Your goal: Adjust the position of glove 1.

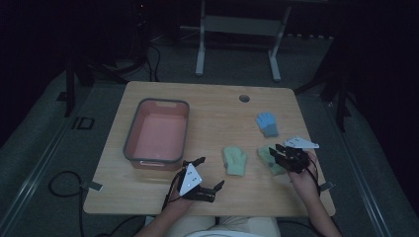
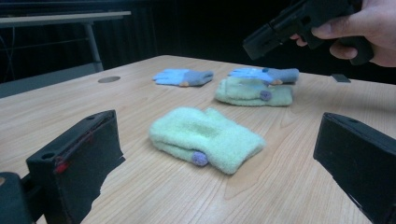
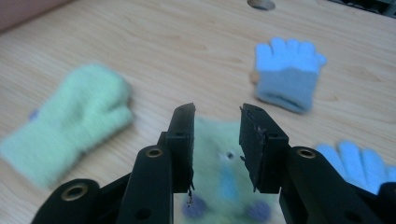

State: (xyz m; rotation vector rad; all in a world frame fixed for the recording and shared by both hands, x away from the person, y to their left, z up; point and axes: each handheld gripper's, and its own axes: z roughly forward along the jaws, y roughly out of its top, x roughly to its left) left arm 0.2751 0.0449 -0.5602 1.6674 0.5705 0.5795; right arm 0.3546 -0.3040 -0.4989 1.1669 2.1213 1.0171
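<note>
**Mia:** When you looked down at the bench (image 1: 148, 197), was anything in the pink tub (image 1: 157, 133) yet?

**Tom:** No, the tub was bare inside. Four little gloves lay to the right of it. I think all the tidying was left to do.

**Mia:** Where was the right gripper (image 3: 217, 122)?

**Tom:** It hung just over a green mitten (image 3: 219, 186), far right of the tub. Its jaws stood a little apart and held nothing. A blue glove (image 3: 355, 163) lay just beside that mitten.

**Mia:** And the left gripper (image 1: 204, 173)?

**Tom:** It was wide open, near the tub's front corner. It pointed at the other green mitten (image 2: 205, 137), not touching it. One more blue glove (image 1: 267, 123) lay farther back.
</note>
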